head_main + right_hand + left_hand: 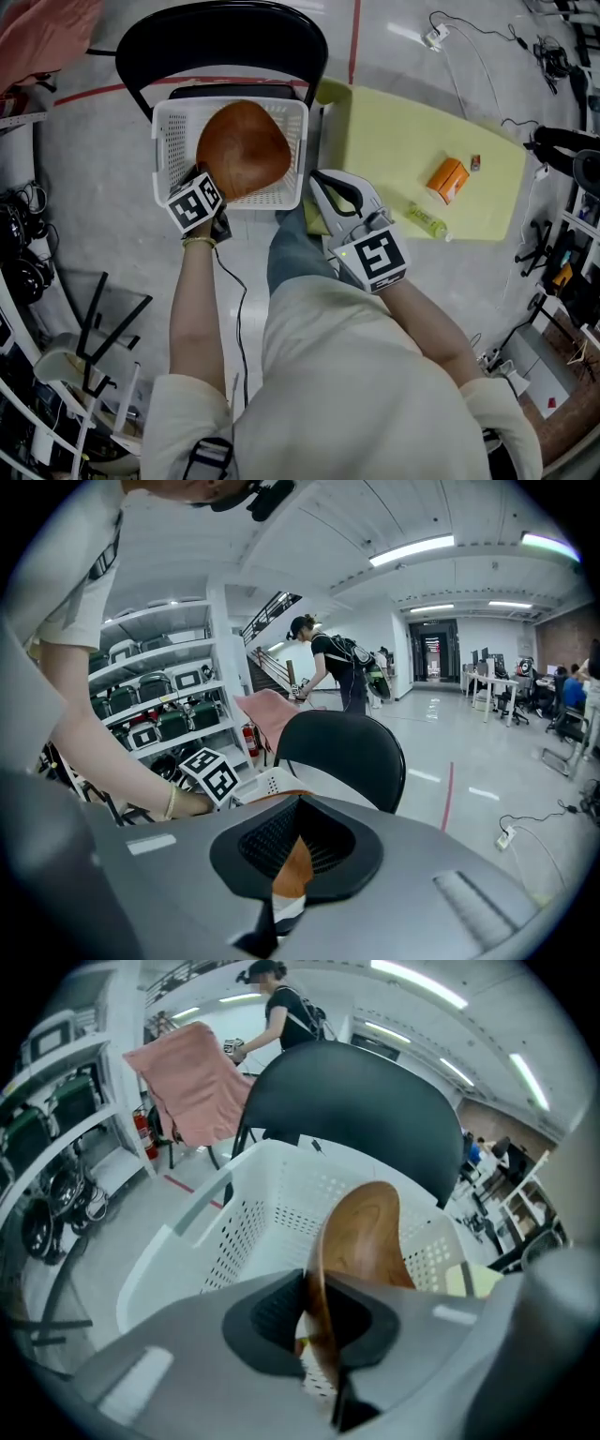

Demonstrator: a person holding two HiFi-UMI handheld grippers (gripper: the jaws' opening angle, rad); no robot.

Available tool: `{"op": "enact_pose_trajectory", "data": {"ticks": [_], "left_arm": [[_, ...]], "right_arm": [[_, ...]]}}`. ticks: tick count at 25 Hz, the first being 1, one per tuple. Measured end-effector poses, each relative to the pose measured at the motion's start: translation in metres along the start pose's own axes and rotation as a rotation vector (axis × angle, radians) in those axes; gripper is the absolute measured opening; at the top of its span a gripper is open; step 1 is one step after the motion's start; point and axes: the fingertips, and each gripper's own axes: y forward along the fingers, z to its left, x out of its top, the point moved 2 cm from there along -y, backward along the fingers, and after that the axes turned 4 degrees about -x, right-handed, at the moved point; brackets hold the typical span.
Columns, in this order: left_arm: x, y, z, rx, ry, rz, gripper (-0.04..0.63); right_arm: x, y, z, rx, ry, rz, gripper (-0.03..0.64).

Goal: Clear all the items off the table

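A brown wooden bowl (pixel 244 150) hangs tilted over the white perforated basket (pixel 173 141) on a black chair (pixel 225 37). My left gripper (pixel 217 190) is shut on the bowl's near rim. In the left gripper view the bowl (pixel 366 1232) stands edge-on between the jaws of the left gripper (pixel 323 1335), above the basket (pixel 262 1204). My right gripper (pixel 319 183) sits shut and empty by the yellow table's (pixel 394 141) near left corner. On the table lie an orange box (pixel 447 180), a small dark item (pixel 475 162) and a yellow-green tube (pixel 427 220).
Shelving with gear stands at the left (pixel 23 253), and cables trail on the floor at the back right (pixel 469 37). A red tape line (pixel 354 37) crosses the floor. A person (pixel 281 1007) stands behind a pink cloth (pixel 192 1082) beyond the chair.
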Motion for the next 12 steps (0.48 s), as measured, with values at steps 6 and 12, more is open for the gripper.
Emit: {"op": "enact_pose_trajectory", "data": {"ticks": [6, 12], "left_arm": [[0.007, 0.025, -0.006, 0.003, 0.15, 0.085, 0.028], [0.002, 0.057, -0.004, 0.013, 0.257, 0.175, 0.028]], "right_arm": [[-0.001, 0.004, 0.003, 0.004, 0.001, 0.007, -0.006], [-0.006, 0.004, 0.002, 0.001, -0.001, 0.026, -0.006]]}}
